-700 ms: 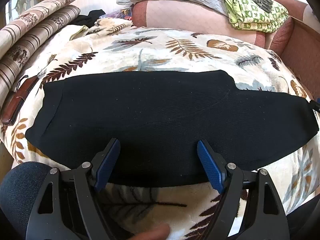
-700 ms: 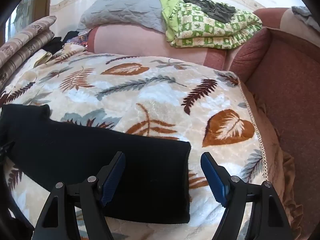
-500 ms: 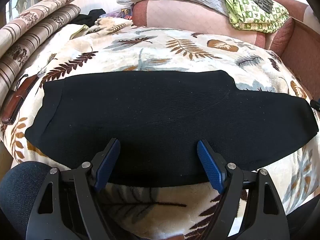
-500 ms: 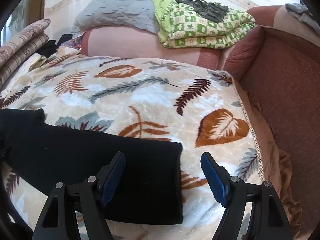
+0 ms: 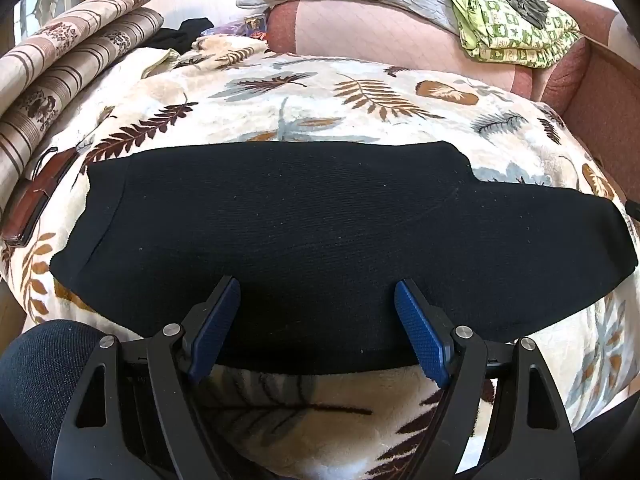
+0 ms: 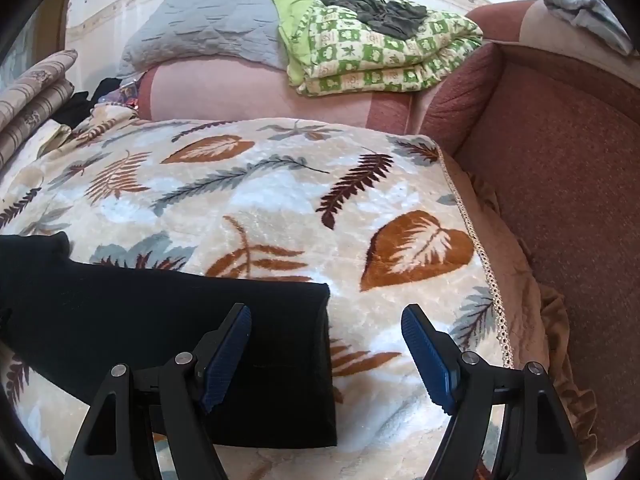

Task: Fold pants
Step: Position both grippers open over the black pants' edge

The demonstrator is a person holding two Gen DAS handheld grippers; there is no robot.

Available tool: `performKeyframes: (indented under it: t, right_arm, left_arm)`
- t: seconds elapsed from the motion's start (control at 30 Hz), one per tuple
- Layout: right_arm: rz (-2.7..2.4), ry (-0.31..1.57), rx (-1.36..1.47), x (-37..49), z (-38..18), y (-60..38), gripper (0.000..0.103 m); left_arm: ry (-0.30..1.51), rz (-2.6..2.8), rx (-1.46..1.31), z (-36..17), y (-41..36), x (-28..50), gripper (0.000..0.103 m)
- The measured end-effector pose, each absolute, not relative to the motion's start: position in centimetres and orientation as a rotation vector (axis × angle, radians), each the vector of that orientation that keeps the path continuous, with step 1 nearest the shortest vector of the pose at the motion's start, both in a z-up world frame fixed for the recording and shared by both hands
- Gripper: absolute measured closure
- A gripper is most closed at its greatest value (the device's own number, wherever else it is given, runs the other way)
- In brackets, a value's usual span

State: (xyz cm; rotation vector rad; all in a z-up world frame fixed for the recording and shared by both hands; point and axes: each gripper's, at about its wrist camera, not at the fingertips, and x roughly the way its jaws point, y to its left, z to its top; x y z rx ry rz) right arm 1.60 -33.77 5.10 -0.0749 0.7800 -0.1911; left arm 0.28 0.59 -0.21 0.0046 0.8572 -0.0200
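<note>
Black pants (image 5: 320, 232) lie flat across a leaf-print blanket (image 5: 360, 104), folded lengthwise, waist at the left and leg ends at the right. My left gripper (image 5: 316, 308) hovers open over the pants' near edge at their middle, blue pads apart, nothing between them. In the right wrist view the leg end of the pants (image 6: 200, 340) reaches in from the left and stops in a straight hem. My right gripper (image 6: 326, 344) stands open above that hem's corner, the left pad over the cloth, the right pad over the blanket (image 6: 400, 208).
Folded striped bedding (image 5: 60, 80) lies at the left, with a brown case (image 5: 36, 200) by it. A grey quilt (image 6: 216, 36) and a green patterned blanket (image 6: 380, 60) sit on the pink sofa back. A reddish sofa arm (image 6: 560, 200) rises at the right. A dark-clad knee (image 5: 36, 376) is at lower left.
The right gripper has drifted right along the pants, so the hem now lies further left between its pads. The left gripper has stayed put; a fingertip at the bottom edge has left view.
</note>
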Motion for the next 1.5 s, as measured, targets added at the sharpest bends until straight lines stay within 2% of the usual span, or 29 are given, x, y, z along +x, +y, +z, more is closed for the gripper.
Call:
performKeyframes:
  t: [1.5]
  right_arm:
    - [-0.24,0.779,-0.056,1.65,5.21,-34.78,0.027]
  left_arm:
    - [0.858,-0.014,-0.001,-0.06,0.27,0.12,0.023]
